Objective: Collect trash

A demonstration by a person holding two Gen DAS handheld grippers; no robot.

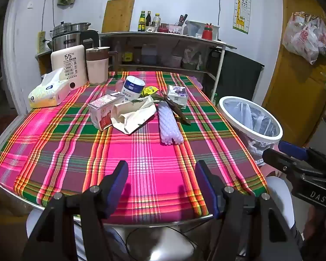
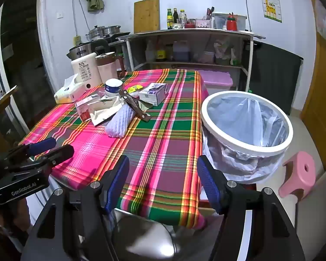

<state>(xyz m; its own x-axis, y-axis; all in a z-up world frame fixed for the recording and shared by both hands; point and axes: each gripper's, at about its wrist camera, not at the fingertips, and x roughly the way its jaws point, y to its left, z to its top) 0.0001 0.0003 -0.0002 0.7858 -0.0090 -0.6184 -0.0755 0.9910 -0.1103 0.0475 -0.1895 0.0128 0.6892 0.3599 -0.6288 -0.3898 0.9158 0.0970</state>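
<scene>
Left wrist view is showing both grippers, left gripper and right gripper, hovering with fingers apart over the table, trash lying beyond.

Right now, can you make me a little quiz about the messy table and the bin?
1. True or false: the bin stands on top of the checked tablecloth.
2. What lies nearest the left tongs: A the white foam sleeve, B the tissue pack, C the blue and white tub?
3. Fill the gap: both the left tongs and the right tongs are ____ with nothing between them.

Key:
1. False. It stands off the table, beside its right edge, lined with a bag.
2. A.
3. Open.
</scene>
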